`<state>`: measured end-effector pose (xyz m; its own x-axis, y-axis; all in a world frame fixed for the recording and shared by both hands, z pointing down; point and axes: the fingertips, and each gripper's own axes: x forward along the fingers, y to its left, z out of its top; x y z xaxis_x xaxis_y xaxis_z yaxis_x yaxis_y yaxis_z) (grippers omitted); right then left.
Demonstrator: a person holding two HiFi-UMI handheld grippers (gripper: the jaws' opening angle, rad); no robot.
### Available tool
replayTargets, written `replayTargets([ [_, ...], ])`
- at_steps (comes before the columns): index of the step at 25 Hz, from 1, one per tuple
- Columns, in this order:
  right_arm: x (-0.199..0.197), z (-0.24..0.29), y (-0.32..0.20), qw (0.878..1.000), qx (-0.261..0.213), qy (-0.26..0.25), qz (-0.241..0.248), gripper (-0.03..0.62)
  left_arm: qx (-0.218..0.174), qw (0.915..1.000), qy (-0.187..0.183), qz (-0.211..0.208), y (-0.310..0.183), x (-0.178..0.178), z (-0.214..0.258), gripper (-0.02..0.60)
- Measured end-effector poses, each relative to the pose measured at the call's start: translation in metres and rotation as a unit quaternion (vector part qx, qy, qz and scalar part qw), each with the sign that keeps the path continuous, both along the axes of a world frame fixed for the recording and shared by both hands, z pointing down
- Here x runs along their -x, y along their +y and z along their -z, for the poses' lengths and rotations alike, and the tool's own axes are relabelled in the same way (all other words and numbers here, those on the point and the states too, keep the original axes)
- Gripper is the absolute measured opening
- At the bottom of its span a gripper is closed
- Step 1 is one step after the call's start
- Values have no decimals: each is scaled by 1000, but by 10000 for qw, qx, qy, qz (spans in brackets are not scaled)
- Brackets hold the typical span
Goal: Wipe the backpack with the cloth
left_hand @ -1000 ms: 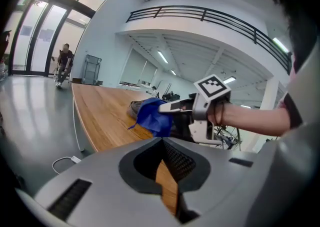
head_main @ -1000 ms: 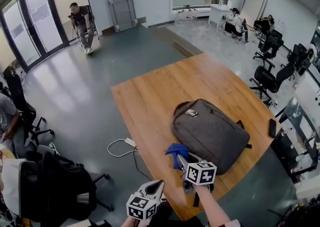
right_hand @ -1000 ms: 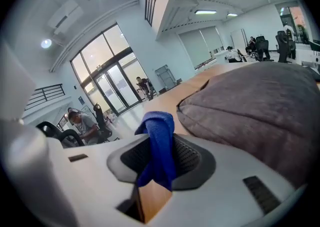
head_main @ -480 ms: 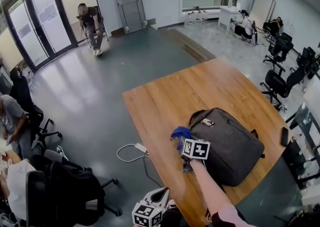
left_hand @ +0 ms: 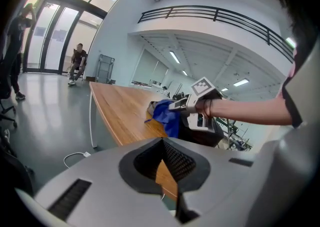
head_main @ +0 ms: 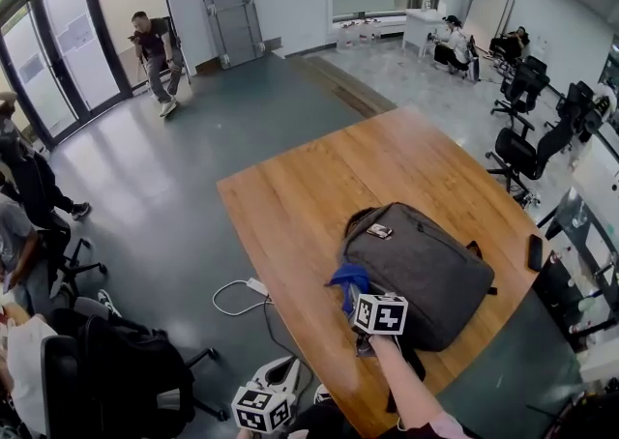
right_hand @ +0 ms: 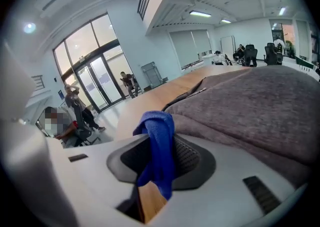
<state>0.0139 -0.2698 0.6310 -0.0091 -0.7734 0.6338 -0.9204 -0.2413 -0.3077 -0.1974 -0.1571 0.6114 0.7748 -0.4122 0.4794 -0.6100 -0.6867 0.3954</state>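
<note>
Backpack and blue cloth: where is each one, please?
backpack (head_main: 426, 268): head view, middle of its grey front panel.
blue cloth (right_hand: 159, 141): right gripper view, the fold pinched between the jaws.

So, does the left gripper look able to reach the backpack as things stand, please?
Probably, after moving forward: the left gripper hangs off the near edge of the table, apart from the backpack; only the right gripper, holding the cloth, is between.
</note>
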Motion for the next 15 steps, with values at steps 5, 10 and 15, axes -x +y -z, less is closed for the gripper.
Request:
replayTargets([
  [5, -10, 3, 56, 9994, -12, 294, 181, 121, -186, 9998, 86, 32, 0, -15, 12, -2],
  [10, -18, 9, 112, 9990, -49, 179, 414, 121, -226, 9993, 136, 258, 25, -31, 24, -2],
  [15, -32, 14, 158, 9981, -72, 26, 618, 121, -147, 9978, 146, 637, 63, -51, 27, -2],
])
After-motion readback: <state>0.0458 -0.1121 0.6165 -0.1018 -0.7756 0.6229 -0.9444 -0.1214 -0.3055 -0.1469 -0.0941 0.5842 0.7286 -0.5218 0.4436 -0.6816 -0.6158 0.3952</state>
